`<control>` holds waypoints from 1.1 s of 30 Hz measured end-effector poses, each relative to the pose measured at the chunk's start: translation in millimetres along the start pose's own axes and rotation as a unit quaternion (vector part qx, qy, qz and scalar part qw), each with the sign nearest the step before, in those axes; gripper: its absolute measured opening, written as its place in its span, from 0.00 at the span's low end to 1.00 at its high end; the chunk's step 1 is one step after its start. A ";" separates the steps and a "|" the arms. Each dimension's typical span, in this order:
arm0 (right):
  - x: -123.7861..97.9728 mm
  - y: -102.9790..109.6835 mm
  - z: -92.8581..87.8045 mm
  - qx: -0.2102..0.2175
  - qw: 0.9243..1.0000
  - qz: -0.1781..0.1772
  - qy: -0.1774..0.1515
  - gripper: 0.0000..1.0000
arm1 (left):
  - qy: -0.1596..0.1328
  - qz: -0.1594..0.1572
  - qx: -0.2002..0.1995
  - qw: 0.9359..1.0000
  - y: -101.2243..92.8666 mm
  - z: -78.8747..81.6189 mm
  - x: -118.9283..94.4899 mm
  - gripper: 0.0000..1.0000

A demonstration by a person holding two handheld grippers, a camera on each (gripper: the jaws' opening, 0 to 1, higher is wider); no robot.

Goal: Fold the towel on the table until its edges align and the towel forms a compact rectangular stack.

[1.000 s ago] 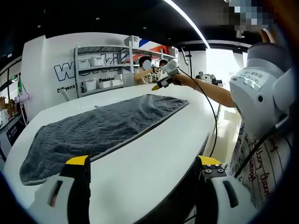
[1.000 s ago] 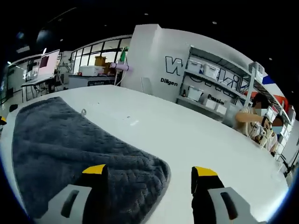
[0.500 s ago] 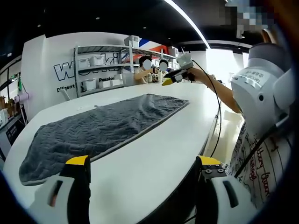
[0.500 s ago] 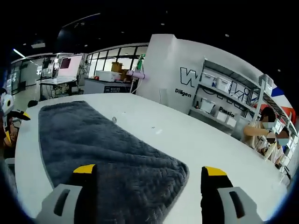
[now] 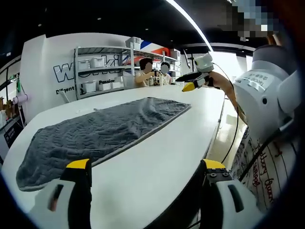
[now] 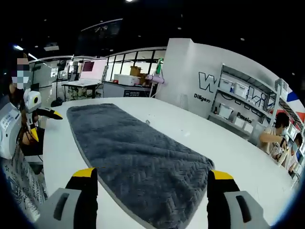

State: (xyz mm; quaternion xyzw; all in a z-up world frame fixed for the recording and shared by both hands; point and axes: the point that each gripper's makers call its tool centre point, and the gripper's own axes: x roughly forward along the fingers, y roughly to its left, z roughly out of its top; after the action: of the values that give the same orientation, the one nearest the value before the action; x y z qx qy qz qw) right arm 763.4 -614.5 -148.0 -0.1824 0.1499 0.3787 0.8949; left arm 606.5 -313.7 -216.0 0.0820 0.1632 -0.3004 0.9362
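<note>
The grey towel lies flat and fully spread on the white counter, along its length, with one long side near the counter edge on my side. No fold is made yet, so I judge the task is at its beginning: I must first take the two ends.

My left gripper hangs over the counter edge, jaws wide apart and holding nothing. My right gripper is above the other short end of the towel, jaws also apart and empty. In the left gripper view I see the right gripper in the air beyond the far end of the towel.

To do this step well, I think each gripper should come down to a corner at one short end, pinch only the cloth and not press into the counter, and then both should lift together, so the end travels straight and its edge meets the opposite edge evenly. The towel looks thick and soft, so it may sag in the middle.

On the shelves by the wall stand white bins; what is inside them I cannot tell.
</note>
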 end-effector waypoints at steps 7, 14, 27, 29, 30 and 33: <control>-19.6 28.7 -3.6 -0.018 1.000 0.007 -0.002 1.00 | 0.000 0.008 -0.004 1.000 4.9 0.9 0.7 1.00; -28.2 59.0 -22.0 -0.020 0.999 0.028 0.011 1.00 | 0.002 0.010 -0.003 1.000 6.7 1.8 1.6 1.00; -18.2 97.2 -56.5 -0.003 0.995 0.099 0.003 0.99 | 0.009 0.029 -0.007 1.000 15.7 -4.6 -6.2 1.00; -17.6 98.4 -58.3 0.001 0.995 0.100 0.003 0.99 | 0.009 0.035 -0.011 0.999 19.2 -6.2 -8.6 1.00; -17.0 99.6 -59.4 0.002 0.995 0.101 0.004 0.99 | 0.009 0.039 -0.013 0.999 20.9 -6.9 -9.6 1.00; -16.3 99.6 -62.6 0.004 0.995 0.099 0.007 0.99 | 0.011 0.046 -0.017 0.999 24.3 -8.9 -12.1 1.00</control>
State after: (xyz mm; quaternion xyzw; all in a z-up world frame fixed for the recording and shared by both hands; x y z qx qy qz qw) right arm 671.4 -587.8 -218.1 -0.1659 0.1753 0.4631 0.8528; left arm 609.2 -285.4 -218.7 0.0772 0.1744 -0.2533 0.9484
